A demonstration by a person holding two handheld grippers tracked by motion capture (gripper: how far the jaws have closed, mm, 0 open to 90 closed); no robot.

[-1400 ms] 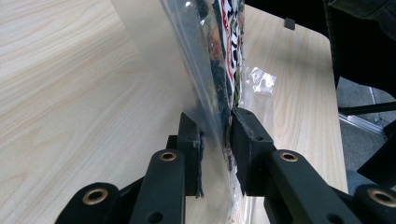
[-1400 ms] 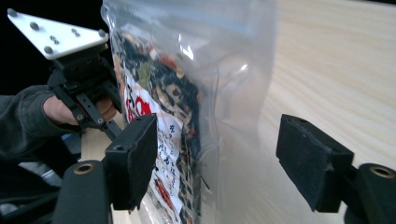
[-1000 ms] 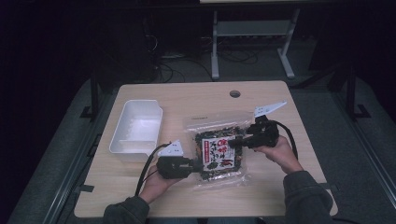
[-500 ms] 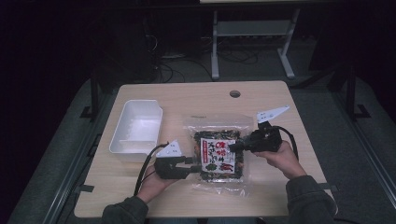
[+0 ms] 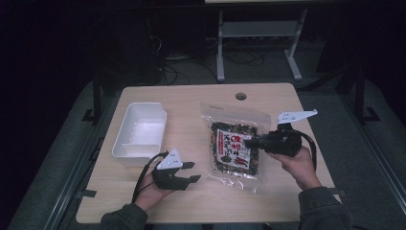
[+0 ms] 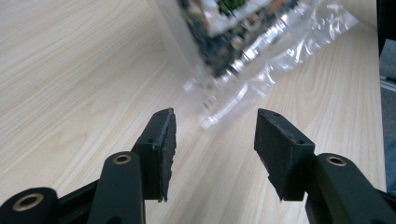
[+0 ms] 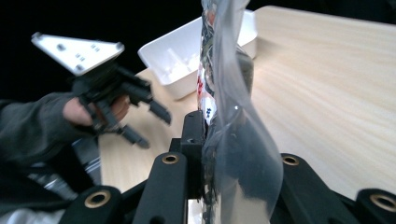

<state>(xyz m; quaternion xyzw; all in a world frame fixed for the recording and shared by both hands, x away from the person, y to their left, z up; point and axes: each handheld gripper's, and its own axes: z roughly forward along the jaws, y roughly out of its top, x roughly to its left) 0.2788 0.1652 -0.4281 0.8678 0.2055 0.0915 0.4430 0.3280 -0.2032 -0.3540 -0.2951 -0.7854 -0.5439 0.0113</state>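
Note:
A clear snack bag [image 5: 234, 146] with a dark printed label lies on the wooden table [image 5: 191, 103], right of centre. My right gripper [image 5: 250, 142] is shut on the bag's right edge; its jaws have just been closing on it. In the right gripper view the bag [image 7: 233, 116] stands on edge between the pads of that gripper [image 7: 219, 135]. My left gripper [image 5: 192, 172] rests left of the bag, open and apart from it. Its jaws have just been opening with nothing between them. In the left gripper view that gripper [image 6: 215, 126] faces the bag's crinkled corner [image 6: 243, 42].
A white rectangular tray [image 5: 141, 132] stands at the table's left, just beyond the left hand, and its rim [image 7: 187, 56] appears behind the left gripper [image 7: 144, 123]. A round cable hole [image 5: 241, 96] is at the far edge. Dark floor surrounds the table.
The left gripper has let go of the bag's left edge and opened. The right gripper closed on the right edge and drew the bag slightly right and up.

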